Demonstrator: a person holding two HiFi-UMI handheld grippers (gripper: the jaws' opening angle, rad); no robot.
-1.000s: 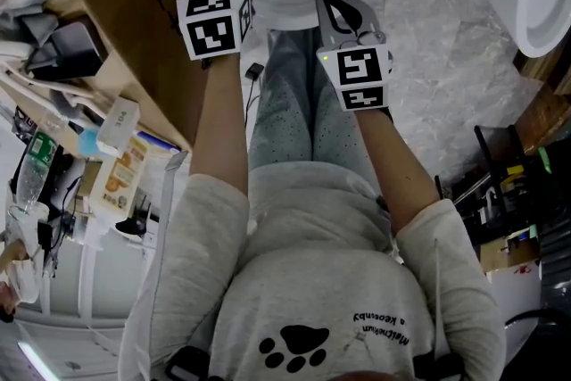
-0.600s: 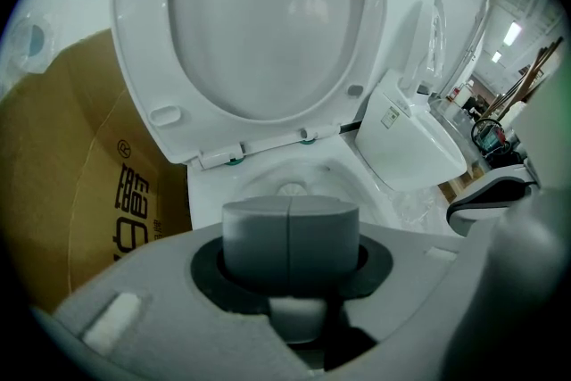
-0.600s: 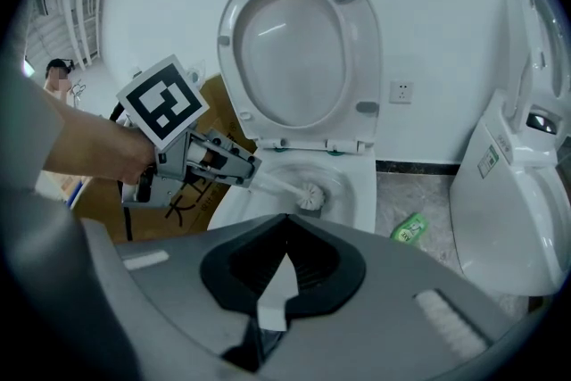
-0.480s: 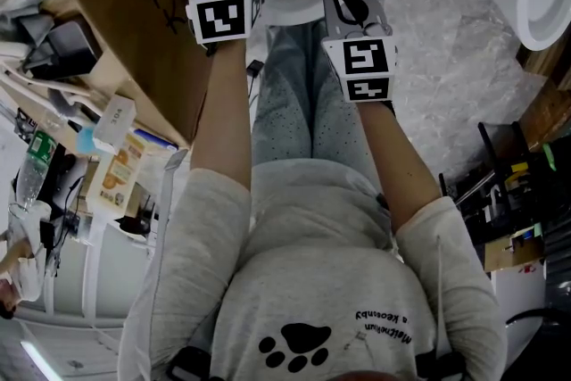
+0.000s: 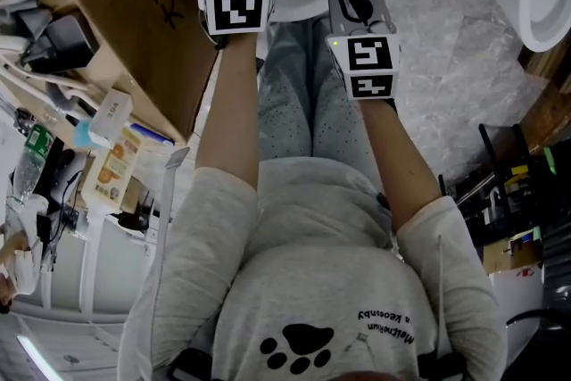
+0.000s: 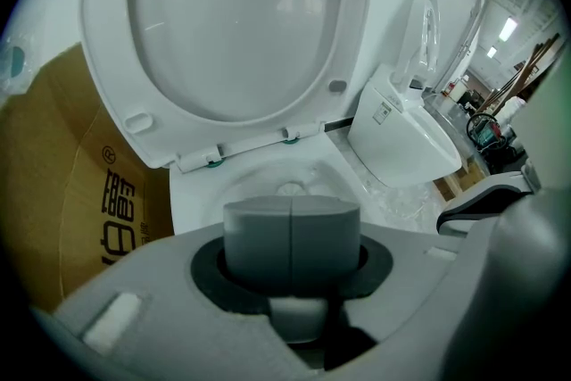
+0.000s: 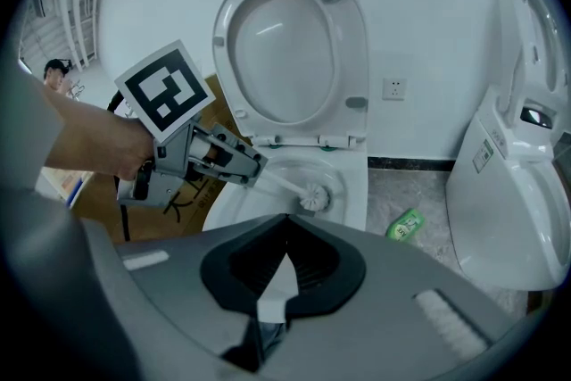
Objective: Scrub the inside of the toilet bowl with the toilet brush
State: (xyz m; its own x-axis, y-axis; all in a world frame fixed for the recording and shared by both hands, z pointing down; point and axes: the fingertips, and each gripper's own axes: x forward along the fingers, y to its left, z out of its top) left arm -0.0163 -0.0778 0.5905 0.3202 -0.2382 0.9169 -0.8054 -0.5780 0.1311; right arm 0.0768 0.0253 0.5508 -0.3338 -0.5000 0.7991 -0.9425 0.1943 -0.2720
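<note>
We see the left hand-held gripper [image 7: 254, 166] clamped on the handle of the white toilet brush with a round bristled head [image 7: 314, 196]. The handle slants down from its tips, so the head sits low inside the white ceramic toilet bowl [image 7: 355, 208]. Nearer us, the right hand-held gripper [image 7: 287, 221] hangs before the bowl, jaws pressed together on nothing. The white oval seat [image 7: 290, 49] stands raised.
</note>
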